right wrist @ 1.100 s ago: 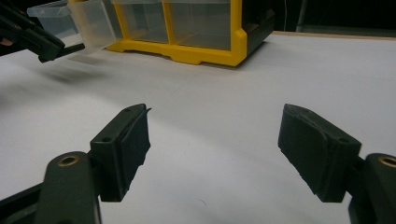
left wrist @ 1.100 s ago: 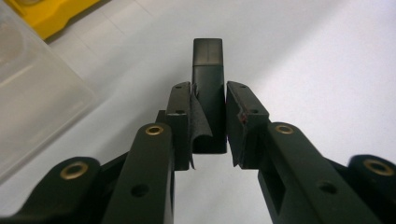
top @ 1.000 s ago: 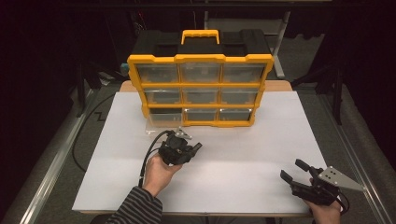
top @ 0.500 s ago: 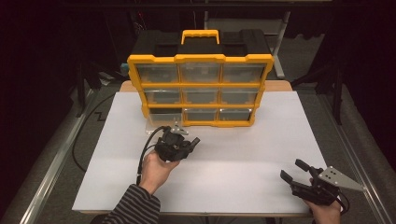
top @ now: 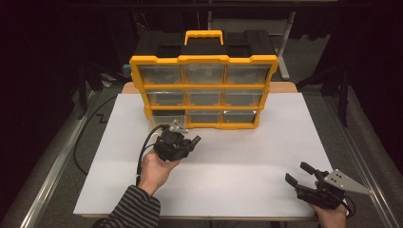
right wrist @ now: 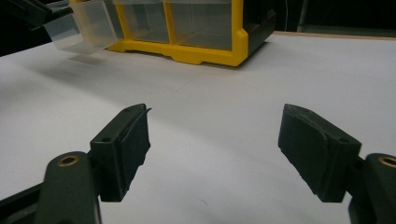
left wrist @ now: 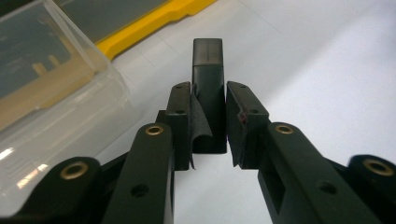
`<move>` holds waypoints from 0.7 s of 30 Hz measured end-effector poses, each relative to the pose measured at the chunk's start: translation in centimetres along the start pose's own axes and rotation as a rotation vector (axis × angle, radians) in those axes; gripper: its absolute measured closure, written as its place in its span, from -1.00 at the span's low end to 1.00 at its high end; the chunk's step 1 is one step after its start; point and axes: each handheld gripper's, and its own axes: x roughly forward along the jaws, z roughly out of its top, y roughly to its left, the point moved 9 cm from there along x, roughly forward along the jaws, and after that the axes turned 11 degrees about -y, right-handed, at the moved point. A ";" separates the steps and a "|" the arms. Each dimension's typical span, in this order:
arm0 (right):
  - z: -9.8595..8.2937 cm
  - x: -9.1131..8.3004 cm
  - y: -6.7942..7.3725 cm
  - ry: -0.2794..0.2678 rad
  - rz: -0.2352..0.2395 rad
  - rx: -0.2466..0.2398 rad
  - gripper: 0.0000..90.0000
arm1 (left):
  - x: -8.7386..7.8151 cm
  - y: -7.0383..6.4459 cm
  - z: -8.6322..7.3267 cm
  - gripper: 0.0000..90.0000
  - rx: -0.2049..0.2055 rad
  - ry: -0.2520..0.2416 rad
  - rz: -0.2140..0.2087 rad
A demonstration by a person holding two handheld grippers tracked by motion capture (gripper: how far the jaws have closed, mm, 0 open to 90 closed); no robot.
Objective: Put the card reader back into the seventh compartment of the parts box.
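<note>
A yellow and black drawer organizer (top: 204, 86) stands at the back of the white table (top: 247, 156). Its bottom-left clear drawer (top: 164, 122) is pulled out toward me. My left gripper (top: 183, 142) hovers just in front of that drawer, shut on a small dark rectangular block (left wrist: 208, 56) that sticks out past the pads. In the left gripper view the clear drawer (left wrist: 56, 93) lies close on the left. My right gripper (top: 300, 175) rests near the table's front right corner, jaws wide apart with nothing between them (right wrist: 215, 140).
The organizer (right wrist: 205, 51) has three rows of clear drawers and a yellow carry handle (top: 203, 36) on top. A black cable (top: 142, 152) trails from the left gripper. Bare white table stretches between the two grippers.
My left gripper has moved a little forward, toward the pulled-out drawer, still holding the block. The right gripper has stayed in place.
</note>
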 end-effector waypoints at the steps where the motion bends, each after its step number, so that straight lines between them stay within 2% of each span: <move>1: 0.0 0.0 0.0 0.000 0.001 -0.001 -0.44 | -0.1 0.1 0.1 0.61 0.005 0.006 -0.003; 12: -0.1 0.0 0.1 0.008 0.003 -0.006 -0.44 | -0.9 0.5 1.2 0.61 0.000 -0.009 0.011; 21: -0.1 0.1 0.1 0.006 0.006 -0.002 -0.44 | -1.2 1.4 1.9 0.61 -0.007 -0.016 0.032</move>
